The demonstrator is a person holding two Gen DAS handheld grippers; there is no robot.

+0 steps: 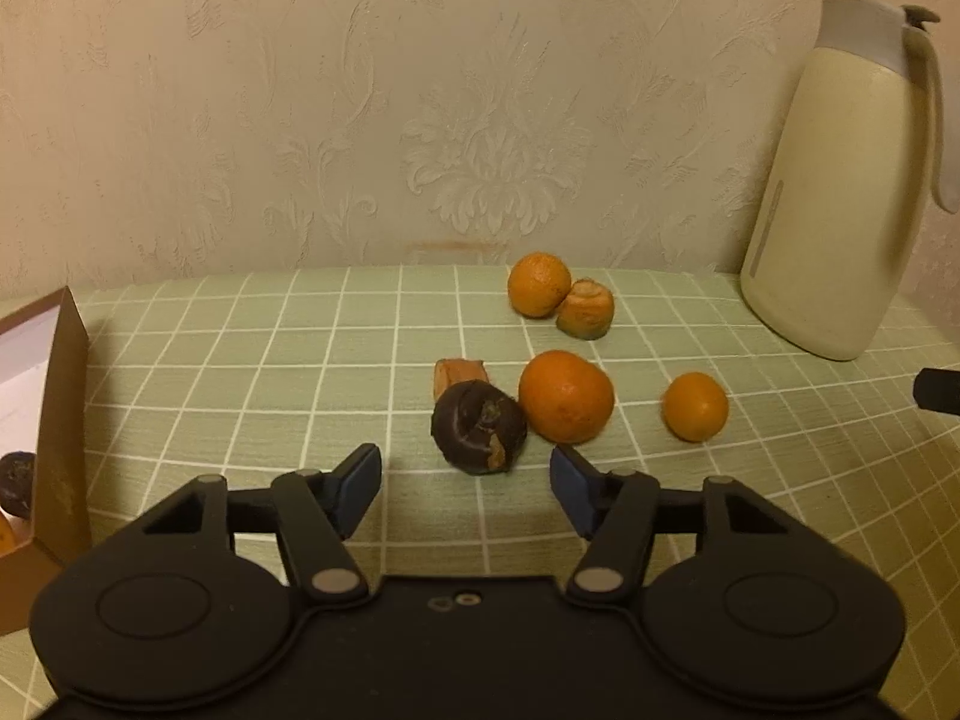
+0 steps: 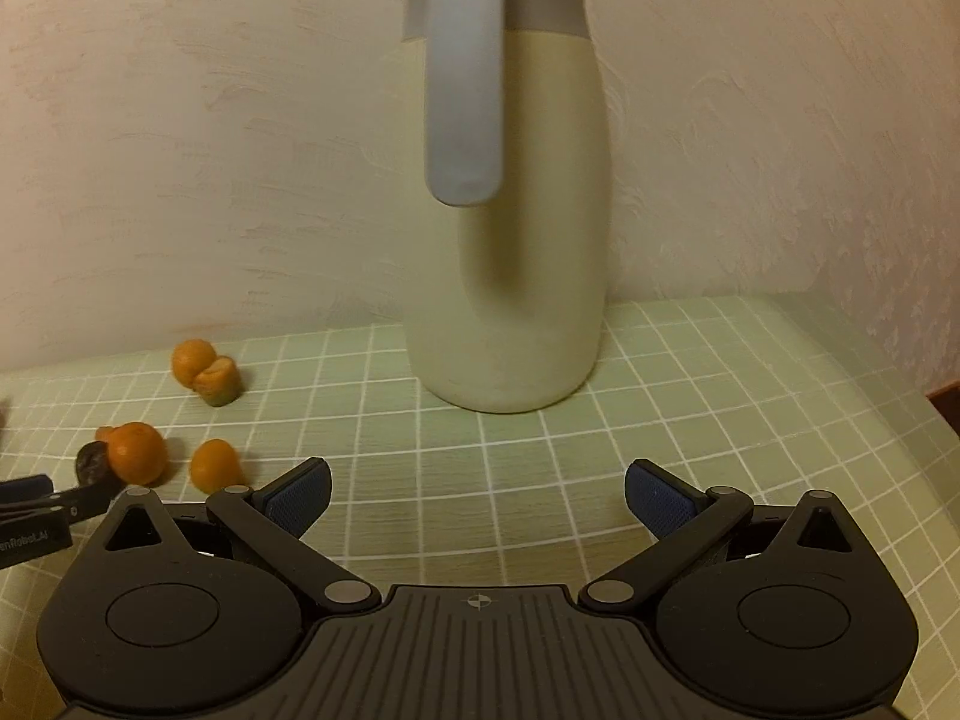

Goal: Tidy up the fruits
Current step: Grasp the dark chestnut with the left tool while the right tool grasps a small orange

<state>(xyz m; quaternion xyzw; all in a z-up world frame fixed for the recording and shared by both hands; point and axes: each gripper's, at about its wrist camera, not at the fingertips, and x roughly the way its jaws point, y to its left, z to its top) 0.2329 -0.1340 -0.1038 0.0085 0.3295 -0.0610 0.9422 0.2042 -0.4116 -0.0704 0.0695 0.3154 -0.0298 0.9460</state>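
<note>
Fruit: dark mangosteen [image 1: 479, 427] mid-table on the green checked cloth [image 1: 300, 372], touching big orange [image 1: 565, 396]; small orange [image 1: 695, 407] just beside; two more [image 1: 539, 284] at back edge | left gripper [image 1: 465, 483]: jaws part-open, empty, just short of mangosteen | right gripper [image 2: 477, 495]: wide, empty, facing jug [image 2: 510, 312] | box [image 1: 60, 420]: left edge

Three whole oranges [image 1: 566, 396], two peel pieces [image 1: 585, 309], one dark shrivelled fruit [image 1: 478, 427], clustered on checked cloth [image 1: 240, 360]

black left gripper [image 1: 466, 476], blue pads [image 1: 360, 483], silver pivots
</note>
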